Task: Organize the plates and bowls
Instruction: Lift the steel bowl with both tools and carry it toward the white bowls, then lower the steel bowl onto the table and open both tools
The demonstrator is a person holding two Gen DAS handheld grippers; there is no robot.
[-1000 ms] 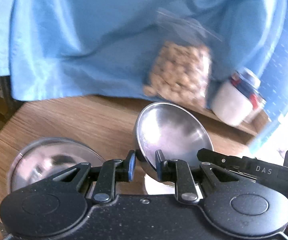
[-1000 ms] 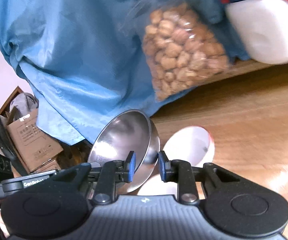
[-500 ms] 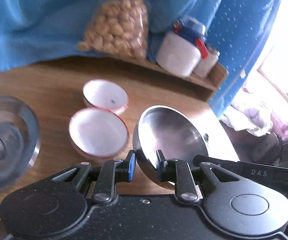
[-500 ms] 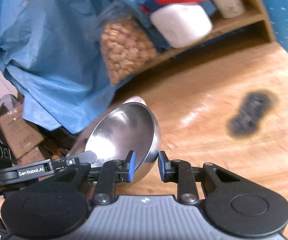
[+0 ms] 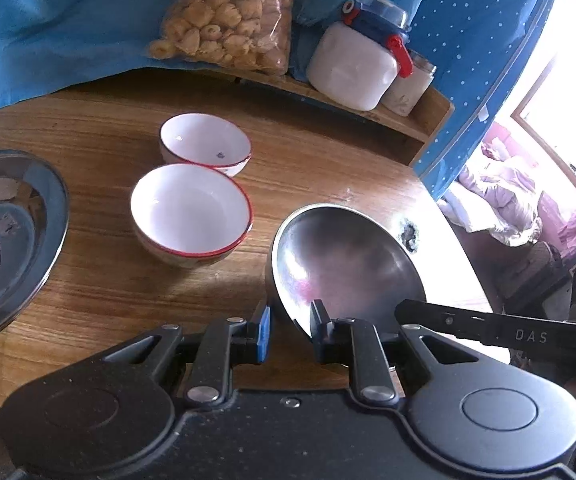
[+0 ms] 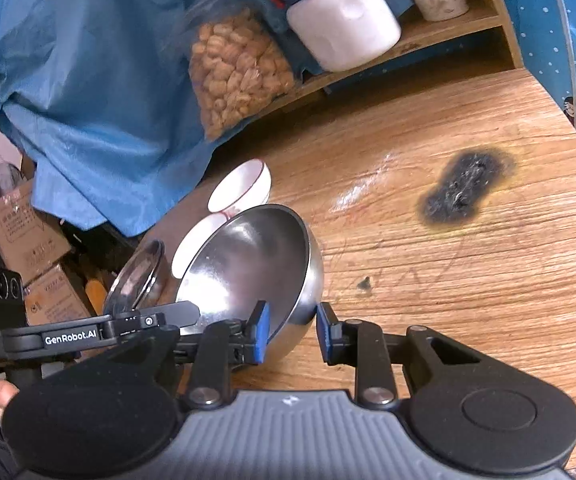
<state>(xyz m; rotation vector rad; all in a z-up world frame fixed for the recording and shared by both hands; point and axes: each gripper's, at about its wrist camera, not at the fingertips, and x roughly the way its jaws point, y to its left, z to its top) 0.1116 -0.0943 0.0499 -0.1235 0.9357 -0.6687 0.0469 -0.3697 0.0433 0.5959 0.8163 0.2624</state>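
Observation:
A steel bowl [image 5: 347,264] hangs tilted just above the wooden table [image 5: 100,280], held by its rim from two sides. My left gripper [image 5: 291,326] is shut on the near rim. My right gripper [image 6: 293,334] is shut on the bowl's [image 6: 248,264] wall from the opposite side. Left of it stand two white bowls with red rims, one nearer [image 5: 190,208] and one farther [image 5: 204,146]. A stack of steel plates [image 5: 4,240] lies at the table's left edge. In the right wrist view the bowl hides much of the white bowls [image 6: 244,188].
A low wooden shelf [image 5: 427,120] at the back carries a bag of snacks [image 5: 228,16], a white jar with a blue lid [image 5: 355,68] and a small cup. Blue cloth [image 5: 48,32] hangs behind. A black burn mark [image 6: 467,188] scars the table. Cardboard boxes [image 6: 20,232] stand off the table's edge.
Both grippers carried the steel bowl across the table to the right of the white bowls and slightly lower. The grips on the bowl stayed the same.

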